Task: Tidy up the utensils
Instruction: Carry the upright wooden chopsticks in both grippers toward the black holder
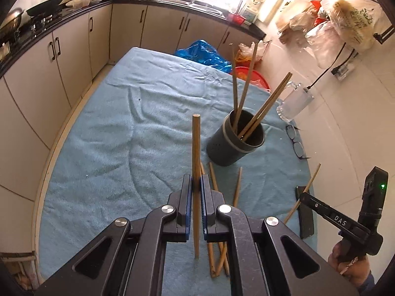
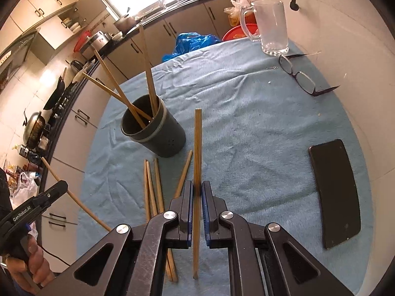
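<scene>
Bamboo chopstick, left [image 1: 196,153]: clamped upright between my left gripper [image 1: 196,185] pads, so it can drop end-first into the holder.
Bamboo chopstick, right [image 2: 197,153]: my right gripper [image 2: 197,187] is closed on it mid-shaft, also pointing forward.
Holder [image 2: 158,133]: dark cup on the blue towel [image 2: 246,113], just ahead of both claws, four chopsticks already leaning inside.
Loose chopsticks [image 2: 153,185]: several lie flat on the towel near the cup, still to sort, I judge.
Hand pose: both tools held low and level, side by side, aimed toward the cup.
Surroundings: phone [image 2: 335,192], glasses [image 2: 301,76], glass mug [image 2: 271,27] well apart.
</scene>
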